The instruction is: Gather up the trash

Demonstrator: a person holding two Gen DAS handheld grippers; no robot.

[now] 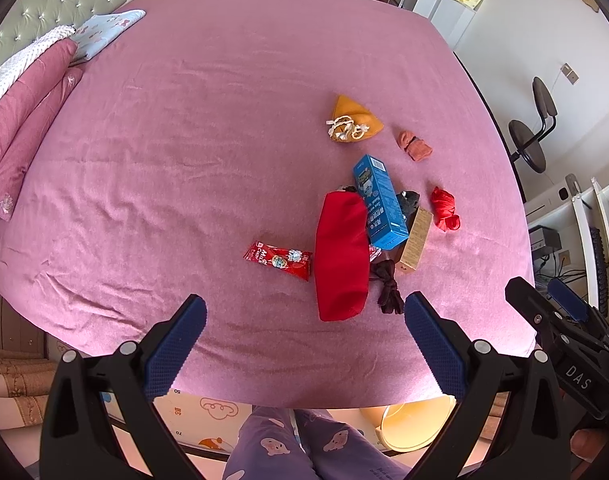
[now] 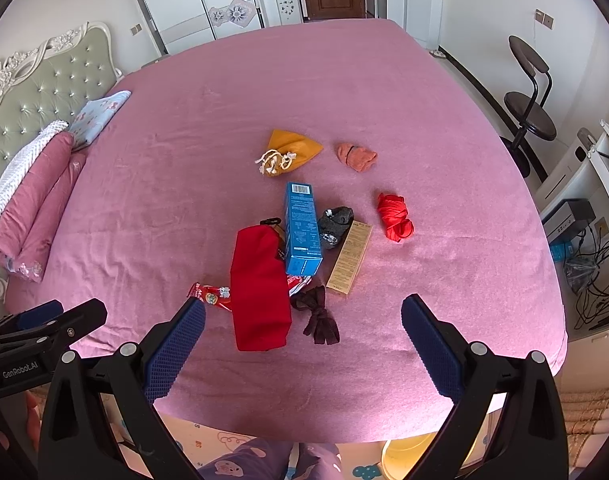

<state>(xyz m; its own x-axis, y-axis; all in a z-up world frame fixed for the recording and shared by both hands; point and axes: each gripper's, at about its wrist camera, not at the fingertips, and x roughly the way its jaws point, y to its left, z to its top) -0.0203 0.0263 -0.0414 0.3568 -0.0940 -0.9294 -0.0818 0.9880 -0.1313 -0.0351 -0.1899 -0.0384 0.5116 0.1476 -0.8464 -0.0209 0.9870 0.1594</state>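
While both tools hang over the bed [image 2: 344, 80] edge, left tool [image 1: 304, 336] & right tool [image 2: 303, 336] spread wide, empty; red wrapper [image 1: 278, 260] lies just ahead, w/ blue box [image 2: 301, 232] beyond.

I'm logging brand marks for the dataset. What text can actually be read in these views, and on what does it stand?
"DAS": on the right gripper body.
"GenRobot.AI": on the left gripper body.
"70": on the floor mat.
Blue box, tan box, red snack wrapper: print too small or blurred to read.
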